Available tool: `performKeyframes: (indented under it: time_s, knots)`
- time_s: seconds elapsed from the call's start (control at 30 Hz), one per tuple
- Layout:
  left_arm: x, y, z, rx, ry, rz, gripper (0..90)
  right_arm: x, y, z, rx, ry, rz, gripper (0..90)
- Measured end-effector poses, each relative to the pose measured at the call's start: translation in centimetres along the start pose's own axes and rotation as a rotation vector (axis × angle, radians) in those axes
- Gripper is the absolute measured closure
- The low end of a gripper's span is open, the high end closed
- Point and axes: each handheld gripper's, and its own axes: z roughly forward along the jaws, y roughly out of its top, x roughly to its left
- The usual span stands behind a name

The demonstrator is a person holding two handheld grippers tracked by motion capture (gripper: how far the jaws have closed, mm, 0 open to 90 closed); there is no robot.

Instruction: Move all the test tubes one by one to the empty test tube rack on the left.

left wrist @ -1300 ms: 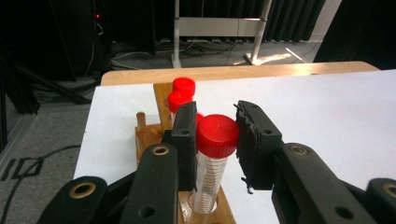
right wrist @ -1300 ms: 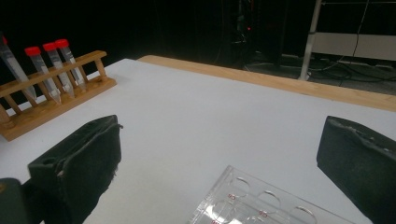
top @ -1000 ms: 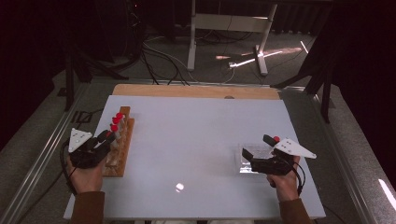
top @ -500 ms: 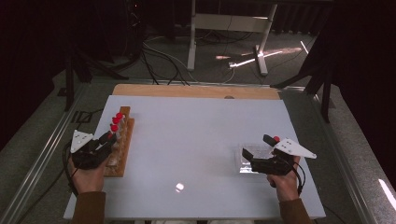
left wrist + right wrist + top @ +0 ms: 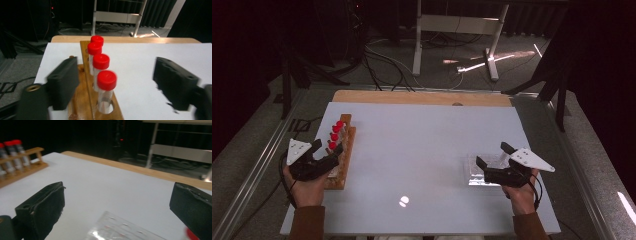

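A wooden rack (image 5: pixel 341 156) stands at the table's left edge with several red-capped tubes (image 5: pixel 335 133) upright in it. My left gripper (image 5: pixel 326 150) is open at the rack's near end. In the left gripper view its jaws (image 5: pixel 115 79) stand wide on either side of the nearest tube (image 5: pixel 106 86) without touching it, and the rack (image 5: pixel 81 100) runs away between them. My right gripper (image 5: pixel 492 154) is open over a clear plastic tray (image 5: pixel 482 172) on the right. The right gripper view has the gripper (image 5: pixel 117 206) empty above the tray (image 5: pixel 120 228), with a red cap (image 5: pixel 190 235) partly hidden behind one jaw.
The white table top (image 5: pixel 422 150) has a wooden strip (image 5: pixel 422 97) along its far edge. A metal rail (image 5: pixel 257 170) runs beside the table on the left. Cables and a desk frame (image 5: pixel 452 30) lie on the floor beyond.
My left gripper has edged slightly toward the rack. The right hand has hardly moved.
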Motion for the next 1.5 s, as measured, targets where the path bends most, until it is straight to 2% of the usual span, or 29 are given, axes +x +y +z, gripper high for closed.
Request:
performKeyframes:
  time_s: [0.13,0.2,0.27,0.43,0.73,0.97,1.3,1.5]
  knots:
    - [-0.5,0.4,-0.1,-0.021,0.005,-0.002,12.6,-1.0,-0.3,-0.1,0.013,-0.054,0.003,0.0]
    - [-0.7,0.6,-0.2,-0.030,0.005,-0.008,9.4,-1.4,-0.5,-0.2,0.020,-0.096,-0.009,0.7]
    - [-0.9,0.7,-0.3,-0.034,0.003,-0.011,8.2,-1.8,-0.7,-0.3,0.020,-0.115,-0.001,0.7]
    - [-1.3,0.8,-0.2,-0.030,-0.036,-0.013,1.4,-2.9,-1.2,-0.4,0.035,-0.165,0.020,2.9]
    - [-2.1,1.0,-0.4,-0.042,-0.062,-0.005,0.6,-4.3,-2.4,0.1,0.104,-0.173,0.056,7.9]
    - [-2.3,1.2,-0.7,-0.053,-0.073,-0.004,0.7,-4.4,-3.0,0.3,0.128,-0.173,0.045,21.6]
    - [-2.5,1.4,-0.9,-0.066,-0.068,0.007,0.6,-4.5,-3.8,0.6,0.153,-0.184,0.022,52.7]
    - [-2.5,1.4,-0.9,-0.068,-0.075,0.002,0.7,-4.5,-4.0,0.9,0.167,-0.199,0.021,63.4]
